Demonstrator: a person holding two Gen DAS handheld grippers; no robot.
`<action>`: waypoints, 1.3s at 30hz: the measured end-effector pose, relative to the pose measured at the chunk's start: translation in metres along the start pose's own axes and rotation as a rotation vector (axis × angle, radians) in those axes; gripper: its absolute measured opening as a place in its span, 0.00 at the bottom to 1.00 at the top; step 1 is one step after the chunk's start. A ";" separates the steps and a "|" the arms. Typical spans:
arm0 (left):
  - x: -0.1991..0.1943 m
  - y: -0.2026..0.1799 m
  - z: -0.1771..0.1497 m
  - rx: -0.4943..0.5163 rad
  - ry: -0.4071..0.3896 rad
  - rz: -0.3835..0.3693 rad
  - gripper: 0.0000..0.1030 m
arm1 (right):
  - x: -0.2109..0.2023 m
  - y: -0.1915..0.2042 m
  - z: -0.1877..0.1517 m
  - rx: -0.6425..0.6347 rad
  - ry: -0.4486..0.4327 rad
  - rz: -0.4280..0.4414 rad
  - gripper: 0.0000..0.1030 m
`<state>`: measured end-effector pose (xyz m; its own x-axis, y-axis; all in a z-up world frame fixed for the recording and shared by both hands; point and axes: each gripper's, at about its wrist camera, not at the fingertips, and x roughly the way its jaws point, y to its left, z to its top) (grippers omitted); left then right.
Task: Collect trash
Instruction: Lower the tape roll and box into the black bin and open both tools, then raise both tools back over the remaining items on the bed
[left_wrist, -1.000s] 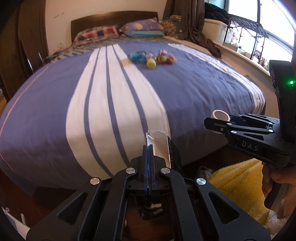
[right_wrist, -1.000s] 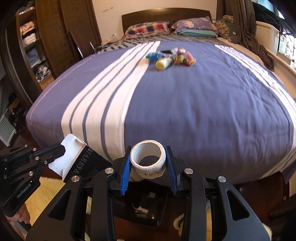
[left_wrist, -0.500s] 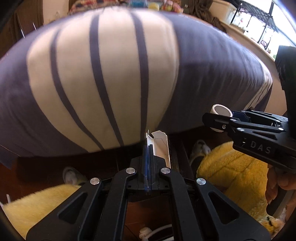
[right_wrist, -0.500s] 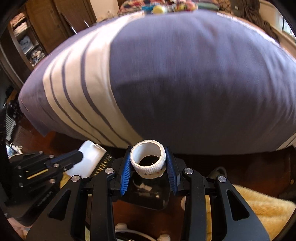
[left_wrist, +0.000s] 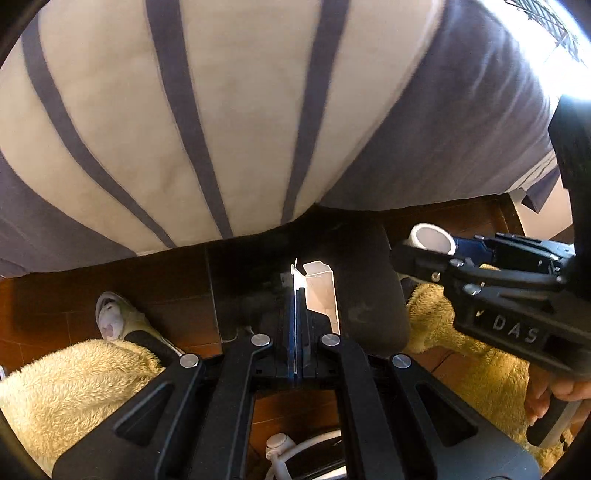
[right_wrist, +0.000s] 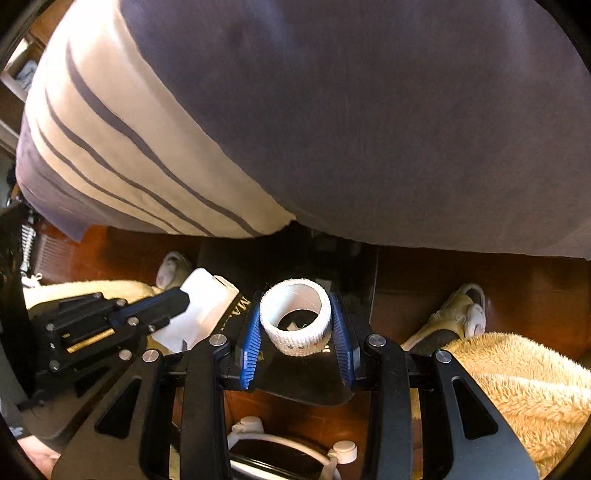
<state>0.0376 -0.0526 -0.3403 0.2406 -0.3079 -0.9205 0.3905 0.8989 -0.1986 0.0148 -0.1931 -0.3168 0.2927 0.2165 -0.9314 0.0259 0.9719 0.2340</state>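
The left gripper (left_wrist: 295, 295) is pressed flat on a wall of a small white carton (left_wrist: 319, 291), pinching it thin so the light box cannot slip. To its right, the right gripper (right_wrist: 295, 325) clamps a white tape roll (right_wrist: 295, 315) across its width between blue pads (right_wrist: 251, 343). Both pieces of trash hang over a dark bin (left_wrist: 365, 295) (its rim is hard to make out) on the floor by the bed (left_wrist: 221, 110), likely ready for dropping.

One white tape roll (right_wrist: 295, 317), one white-and-black flattened carton (right_wrist: 201, 310), two pale slippers (right_wrist: 463, 312), one dark bin (left_wrist: 365, 280), one striped purple-and-white bedspread (right_wrist: 332, 110).
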 end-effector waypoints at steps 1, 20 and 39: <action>0.002 0.001 0.001 0.000 0.004 0.002 0.00 | 0.003 0.000 0.000 -0.002 0.010 -0.001 0.36; -0.011 0.004 -0.001 0.001 -0.004 0.057 0.70 | -0.018 -0.015 0.014 0.072 -0.059 0.002 0.70; -0.174 -0.031 0.056 0.105 -0.350 0.101 0.92 | -0.185 -0.025 0.059 0.057 -0.463 -0.054 0.93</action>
<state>0.0332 -0.0440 -0.1554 0.5647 -0.3233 -0.7593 0.4335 0.8991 -0.0605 0.0164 -0.2629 -0.1336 0.6847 0.0890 -0.7234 0.1013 0.9713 0.2153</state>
